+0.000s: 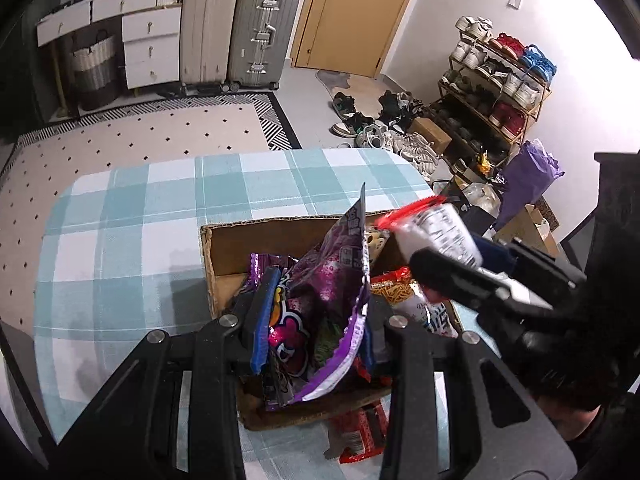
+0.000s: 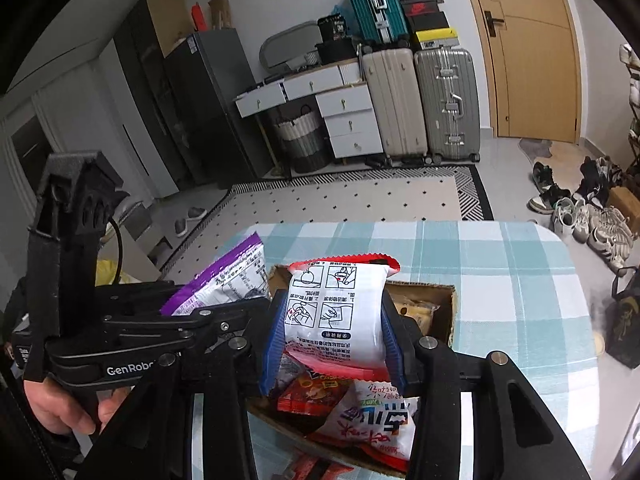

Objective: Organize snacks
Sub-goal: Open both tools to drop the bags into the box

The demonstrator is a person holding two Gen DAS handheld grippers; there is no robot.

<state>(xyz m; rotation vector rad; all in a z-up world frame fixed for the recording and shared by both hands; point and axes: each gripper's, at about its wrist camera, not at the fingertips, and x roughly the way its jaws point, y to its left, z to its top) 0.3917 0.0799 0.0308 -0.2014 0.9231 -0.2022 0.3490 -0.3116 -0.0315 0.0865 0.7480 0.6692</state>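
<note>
A: Nearest the lens, the left gripper (image 1: 314, 328) is clamped on a purple snack bag (image 1: 324, 300), held over the cardboard box (image 1: 224, 248). What does the other view add?

B: Right gripper (image 2: 332, 340), blue pads clenched on a white packet with a red edge (image 2: 340, 312), also above the box; red and white packets (image 2: 360, 416) lie inside. A hand (image 2: 64, 408) grips the left tool's handle.

A: Supporting surface?

B: Table with a teal-and-white checked cloth (image 1: 132, 232), box standing near its close edge; one red packet (image 1: 360, 432) lies on the cloth just outside the box.

A: Room beyond?

B: Dotted rug with striped border (image 1: 160, 132); two upright suitcases (image 2: 424, 104) beside a white drawer unit (image 2: 348, 120); wooden door (image 2: 528, 52); dark fridge (image 2: 192, 108); shoe rack (image 1: 496, 84) with loose shoes (image 1: 380, 128) on the floor before it.
</note>
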